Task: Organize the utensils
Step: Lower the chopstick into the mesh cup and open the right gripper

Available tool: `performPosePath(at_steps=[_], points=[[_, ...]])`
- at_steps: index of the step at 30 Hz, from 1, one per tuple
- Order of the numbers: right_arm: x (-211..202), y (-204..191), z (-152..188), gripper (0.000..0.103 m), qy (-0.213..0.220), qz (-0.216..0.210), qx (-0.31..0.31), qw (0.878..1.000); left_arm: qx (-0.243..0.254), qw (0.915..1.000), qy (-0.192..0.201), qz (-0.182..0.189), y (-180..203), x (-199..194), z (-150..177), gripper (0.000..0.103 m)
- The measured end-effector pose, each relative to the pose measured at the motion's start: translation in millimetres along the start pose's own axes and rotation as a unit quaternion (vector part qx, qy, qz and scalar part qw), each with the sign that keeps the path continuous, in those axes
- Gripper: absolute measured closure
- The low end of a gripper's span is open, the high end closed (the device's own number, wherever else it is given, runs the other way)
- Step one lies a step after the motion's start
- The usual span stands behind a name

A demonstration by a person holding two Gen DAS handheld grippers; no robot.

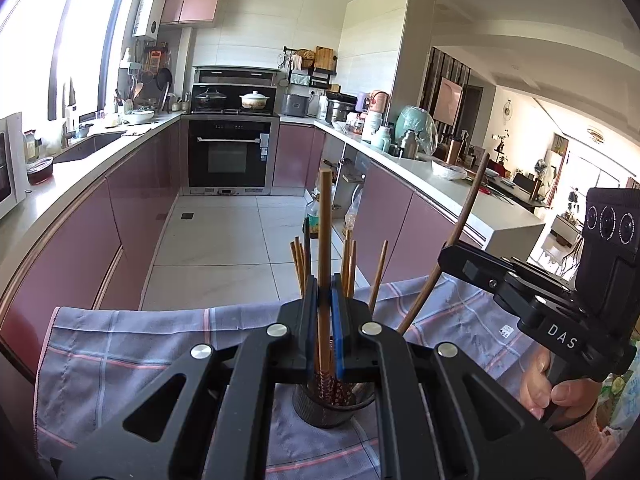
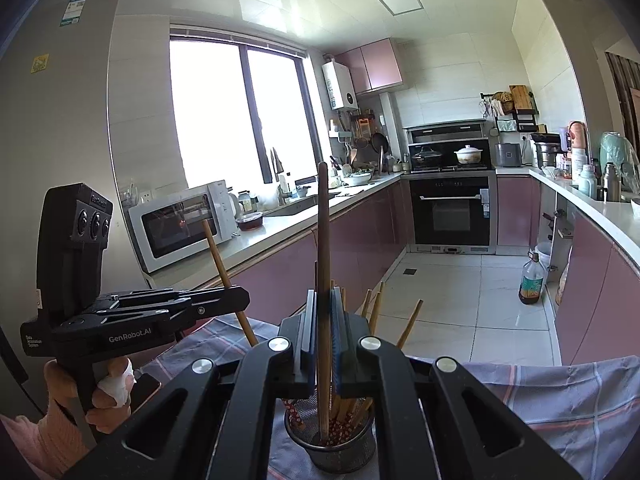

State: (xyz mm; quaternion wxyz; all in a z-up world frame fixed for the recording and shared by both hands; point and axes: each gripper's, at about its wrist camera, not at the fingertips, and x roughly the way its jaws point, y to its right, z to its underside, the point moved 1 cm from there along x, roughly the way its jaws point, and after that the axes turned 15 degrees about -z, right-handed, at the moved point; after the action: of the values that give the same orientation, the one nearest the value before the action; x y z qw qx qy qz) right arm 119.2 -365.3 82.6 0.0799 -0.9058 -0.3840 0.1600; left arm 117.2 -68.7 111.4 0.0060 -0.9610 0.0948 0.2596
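At 6 o'clock, left-wrist view: left gripper (image 1: 325,304) pinches a light, stiff chopstick (image 1: 324,240) mid-shaft, tip in mesh holder (image 1: 320,408). Right-wrist view, 6 o'clock: right gripper (image 2: 325,320) pinches darker chopstick (image 2: 323,260); slippery, grip mid-shaft.

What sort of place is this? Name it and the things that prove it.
A home kitchen, most likely: a built-in oven under a hob with pots, a microwave on the counter by the sink, and pink cabinets along the walls.

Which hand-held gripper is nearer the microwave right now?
Left. The left hand-held gripper sits toward the microwave; the right hand-held gripper is beyond it, farther off.
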Motion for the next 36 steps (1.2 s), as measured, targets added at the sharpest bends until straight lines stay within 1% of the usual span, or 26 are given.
performPosePath(at_steps=[8, 13, 26, 32, 36], points=[[15.2, 2.3, 14.4, 0.098, -0.024, 0.007, 0.011, 1.000, 0.013, 0.9994, -0.030, -0.008, 5.1, 25.8, 12.7, 0.096], [20.6, 2.9, 23.7, 0.098, -0.041, 0.014, 0.011, 0.999, 0.023, 0.9989, -0.036, -0.019, 9.9, 33.4, 21.5, 0.096], [38.2, 10.2, 37.9, 0.098, -0.073, 0.024, 0.025, 0.997, 0.039, 0.9966, -0.067, -0.029, 0.7, 63.8, 30.4, 0.095], [45.3, 17.2, 40.1, 0.097, -0.080, 0.031, 0.035, 0.996, 0.037, 0.9954, -0.083, -0.031, -1.0, 80.1, 33.7, 0.095], [49.5, 25.3, 45.6, 0.095, -0.087, 0.033, 0.051, 0.994, 0.029, 0.9948, -0.092, -0.030, -8.1, 91.4, 37.7, 0.092]])
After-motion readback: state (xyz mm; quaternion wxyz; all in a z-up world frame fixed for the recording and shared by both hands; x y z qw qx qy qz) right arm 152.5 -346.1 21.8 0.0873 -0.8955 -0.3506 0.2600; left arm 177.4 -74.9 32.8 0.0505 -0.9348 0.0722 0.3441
